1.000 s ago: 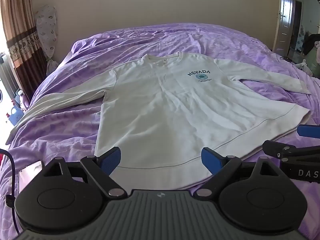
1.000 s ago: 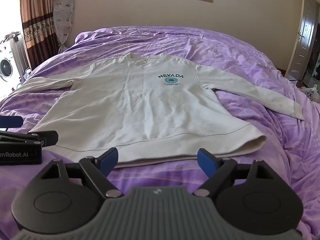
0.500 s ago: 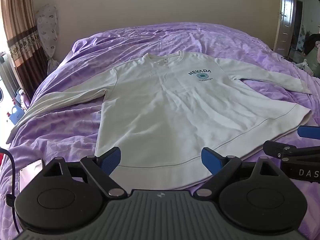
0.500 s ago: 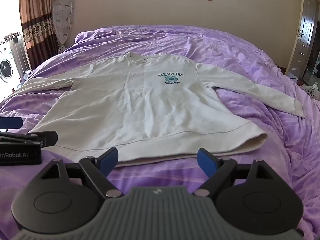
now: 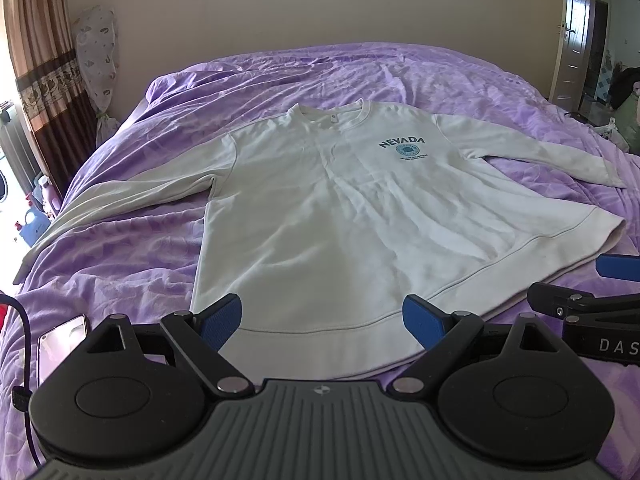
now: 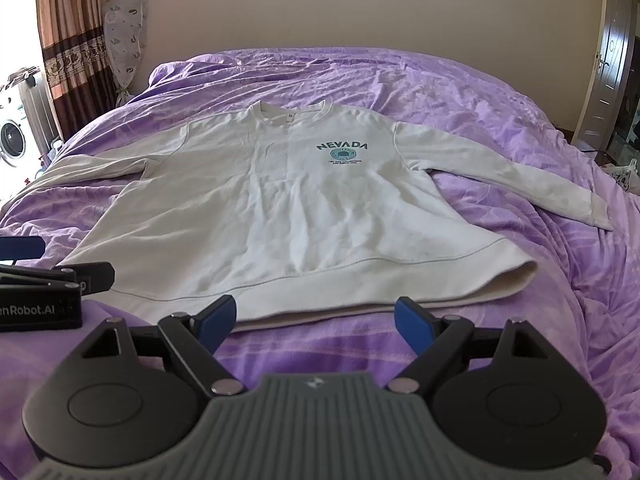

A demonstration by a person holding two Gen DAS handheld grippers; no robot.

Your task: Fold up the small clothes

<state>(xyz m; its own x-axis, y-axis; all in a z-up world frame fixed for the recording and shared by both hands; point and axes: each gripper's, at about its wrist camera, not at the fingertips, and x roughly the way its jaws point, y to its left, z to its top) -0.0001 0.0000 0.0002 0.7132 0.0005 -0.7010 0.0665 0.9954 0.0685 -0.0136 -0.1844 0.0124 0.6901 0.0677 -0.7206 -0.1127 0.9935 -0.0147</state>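
A white long-sleeved sweatshirt (image 5: 340,208) with a blue "NEVADA" print lies flat, face up, on the purple bedspread (image 5: 132,240), sleeves spread to both sides and hem toward me. It also shows in the right wrist view (image 6: 272,216). My left gripper (image 5: 322,316) is open and empty, hovering over the left half of the hem. My right gripper (image 6: 314,318) is open and empty, just short of the hem near its right half. Each gripper shows at the edge of the other's view.
A phone (image 5: 60,344) with a cable lies on the bed at my near left. Curtains (image 5: 36,80) and a washing machine (image 6: 14,140) stand to the left, a door (image 5: 576,40) to the right. The bedspread (image 6: 560,280) is wrinkled around the shirt.
Both grippers have drifted very slightly; the shirt lies as before and both stay open.
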